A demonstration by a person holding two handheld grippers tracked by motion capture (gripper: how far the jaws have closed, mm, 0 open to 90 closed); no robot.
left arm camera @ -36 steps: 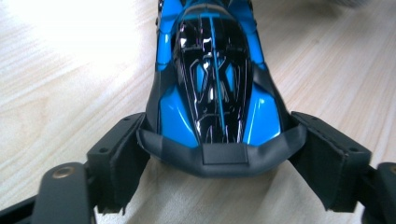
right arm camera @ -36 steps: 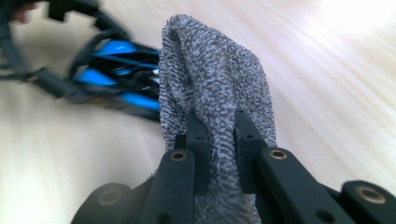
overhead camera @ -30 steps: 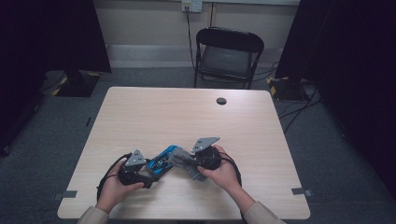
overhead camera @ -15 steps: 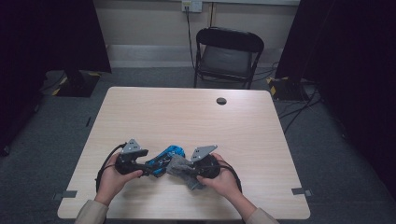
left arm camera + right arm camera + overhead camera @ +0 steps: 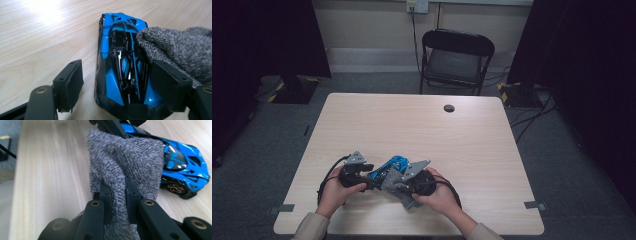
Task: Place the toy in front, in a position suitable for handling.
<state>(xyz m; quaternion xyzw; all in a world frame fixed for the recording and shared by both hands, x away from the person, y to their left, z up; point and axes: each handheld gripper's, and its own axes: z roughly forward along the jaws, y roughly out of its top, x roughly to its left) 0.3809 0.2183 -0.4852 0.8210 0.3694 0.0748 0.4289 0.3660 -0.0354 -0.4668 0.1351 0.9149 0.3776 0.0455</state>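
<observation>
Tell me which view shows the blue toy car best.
The left gripper view: the blue toy car lies lengthwise between that tool's jaws, roof detail sharp. The right gripper view shows one side beside the grey cloth; the high view, a small blue patch.

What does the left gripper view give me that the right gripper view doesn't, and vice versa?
Left gripper view: the blue toy car seen from above, its roof and black glazing in full, lying between that gripper's two black jaws, which have just been closing; the left jaw stands clear of the car's side.

Right gripper view: the right gripper shut on the grey cloth, plus the car's side and a bronze wheel.

Both: car, cloth and the light wooden table, with the cloth lying against the car.
</observation>
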